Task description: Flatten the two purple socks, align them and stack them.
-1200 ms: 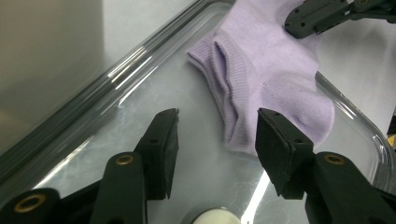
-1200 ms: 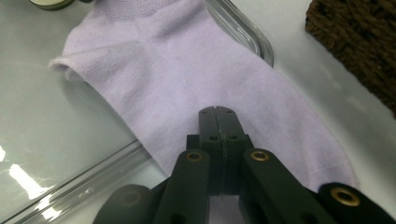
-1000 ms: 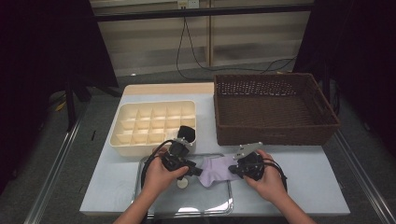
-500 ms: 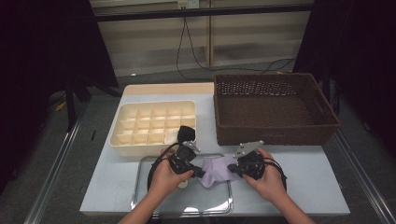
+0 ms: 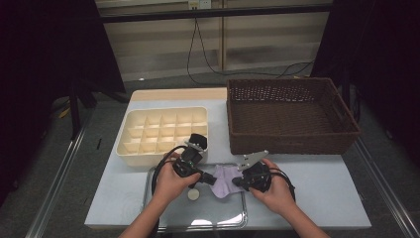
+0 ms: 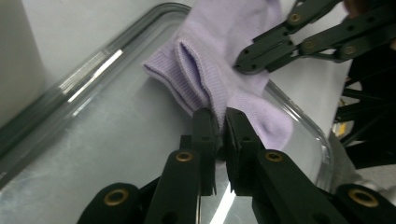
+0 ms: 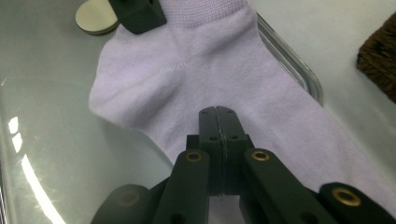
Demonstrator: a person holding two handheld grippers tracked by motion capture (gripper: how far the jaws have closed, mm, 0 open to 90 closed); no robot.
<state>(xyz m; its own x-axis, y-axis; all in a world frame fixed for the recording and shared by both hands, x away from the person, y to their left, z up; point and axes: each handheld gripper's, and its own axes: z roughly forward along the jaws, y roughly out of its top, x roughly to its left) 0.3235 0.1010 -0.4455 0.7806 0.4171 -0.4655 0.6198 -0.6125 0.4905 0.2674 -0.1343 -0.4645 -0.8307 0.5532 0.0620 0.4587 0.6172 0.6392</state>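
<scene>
Lilac sock (image 6: 219, 70) pinched at its cuff by left gripper (image 6: 221, 122), whose jaws just closed; right gripper (image 7: 218, 122) seemingly clamps it

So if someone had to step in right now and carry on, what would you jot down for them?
Left gripper: jaws have just been closing, now pinched on the cuff end of the pale lilac knitted sock.
Right gripper: shut on the sock's other end.
The sock lies on the shiny metal tray at the table's near edge, partly over its rim.
A small round cream disc sits on the tray.
Done: both ends gripped.
Left: lift the sock; probably it goes to the cream compartment box or the brown wicker basket.
</scene>
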